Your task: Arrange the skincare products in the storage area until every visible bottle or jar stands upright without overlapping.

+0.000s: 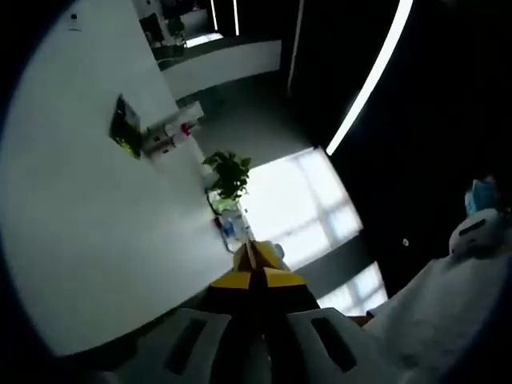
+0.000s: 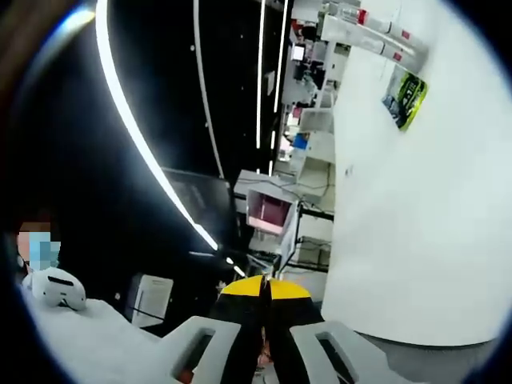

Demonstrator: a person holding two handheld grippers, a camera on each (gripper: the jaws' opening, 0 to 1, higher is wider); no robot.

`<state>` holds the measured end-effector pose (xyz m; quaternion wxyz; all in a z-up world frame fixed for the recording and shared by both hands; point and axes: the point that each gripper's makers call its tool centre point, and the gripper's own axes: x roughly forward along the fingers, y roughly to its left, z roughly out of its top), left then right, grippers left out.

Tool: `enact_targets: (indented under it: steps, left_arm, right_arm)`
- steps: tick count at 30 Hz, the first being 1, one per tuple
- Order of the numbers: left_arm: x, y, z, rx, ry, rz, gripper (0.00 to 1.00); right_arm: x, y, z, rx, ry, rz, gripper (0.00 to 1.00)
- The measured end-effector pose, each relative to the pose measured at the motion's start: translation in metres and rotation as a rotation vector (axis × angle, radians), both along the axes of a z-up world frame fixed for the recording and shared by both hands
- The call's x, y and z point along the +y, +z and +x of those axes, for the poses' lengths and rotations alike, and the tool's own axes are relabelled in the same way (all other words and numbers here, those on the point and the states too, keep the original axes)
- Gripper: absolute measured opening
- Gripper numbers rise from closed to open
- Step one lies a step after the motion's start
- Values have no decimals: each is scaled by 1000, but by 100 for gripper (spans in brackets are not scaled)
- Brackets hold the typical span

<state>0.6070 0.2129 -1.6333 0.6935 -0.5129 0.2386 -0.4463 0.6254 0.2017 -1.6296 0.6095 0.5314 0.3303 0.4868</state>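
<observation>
Both grippers are pinched closed with nothing in them. The left gripper (image 1: pixel 254 268) sits by the white desk (image 1: pixel 88 232) edge, well away from the skincare bottles (image 1: pixel 172 134) and green packet (image 1: pixel 126 126). The right gripper (image 2: pixel 264 290) is just as far from them (image 2: pixel 376 32).

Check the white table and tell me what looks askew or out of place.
The white tubes with red caps appear to lie on their sides on the white table beside a green packet, not upright. Both views are steeply rolled, so their lean is uncertain. The left gripper and right gripper are off the table with jaws together.
</observation>
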Motion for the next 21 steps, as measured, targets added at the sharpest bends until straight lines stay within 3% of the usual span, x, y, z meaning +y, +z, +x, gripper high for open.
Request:
enact_targets:
  steps: [2,4,6,8,11,13,17,21]
  left_arm:
    - [5,0,4,10,33,-4,0]
    - [13,4,10,16,87,-31,0]
    - [17,4,13,22,102,-36,0]
    - [18,1,15,30,103,-24,0]
    - [19,1,15,52,95,-58,0]
    - [18,9,18,69,113,-133,0]
    - [11,5,13,38,91,-75,0]
    - [11,3,12,48,81,-81,0]
  right_arm:
    - [2,-2,-1,-8,4,-16,0]
    - [5,-11,-5,-59,18,-98,9]
    - [9,-6,-14,-50,71,-60,5]
    - [11,-4,-18,-88,92,-65,0]
    - [11,-3,-15,-70,84,-60,0]
    - [10,-2,-12,-70,65,-55,0]
    - [9,1,-8,-59,42,-37,0]
    - [4,-1,-2,-22,3,-15,0]
